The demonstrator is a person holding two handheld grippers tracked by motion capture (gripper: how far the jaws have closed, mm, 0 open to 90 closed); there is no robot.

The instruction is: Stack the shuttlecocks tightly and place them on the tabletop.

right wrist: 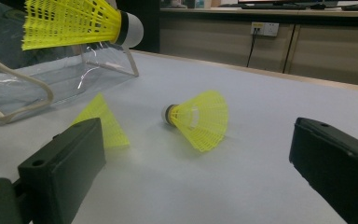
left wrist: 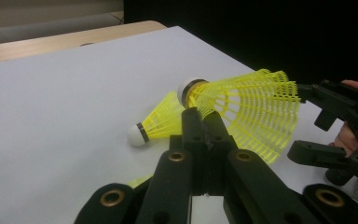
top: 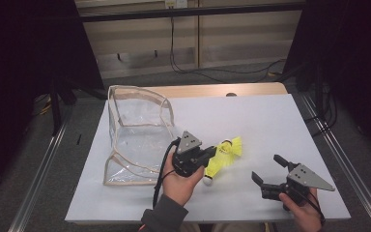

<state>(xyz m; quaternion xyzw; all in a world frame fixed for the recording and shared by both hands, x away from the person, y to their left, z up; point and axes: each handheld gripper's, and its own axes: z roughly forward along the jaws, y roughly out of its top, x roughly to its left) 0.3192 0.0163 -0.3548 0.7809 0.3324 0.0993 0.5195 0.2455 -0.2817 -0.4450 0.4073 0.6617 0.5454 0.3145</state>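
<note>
Resting near the table's (top: 270, 121) near right edge, the right gripper (top: 269, 170) has its jaws spread wide, touching nothing. Left of it, the left gripper (top: 211, 153) pinches one raised yellow shuttlecock's (left wrist: 247, 105) skirt. Two more shuttlecocks (right wrist: 198, 119) lie beside it. Farther left stands a clear bag (top: 137, 130); the far right surface lies bare.
</note>
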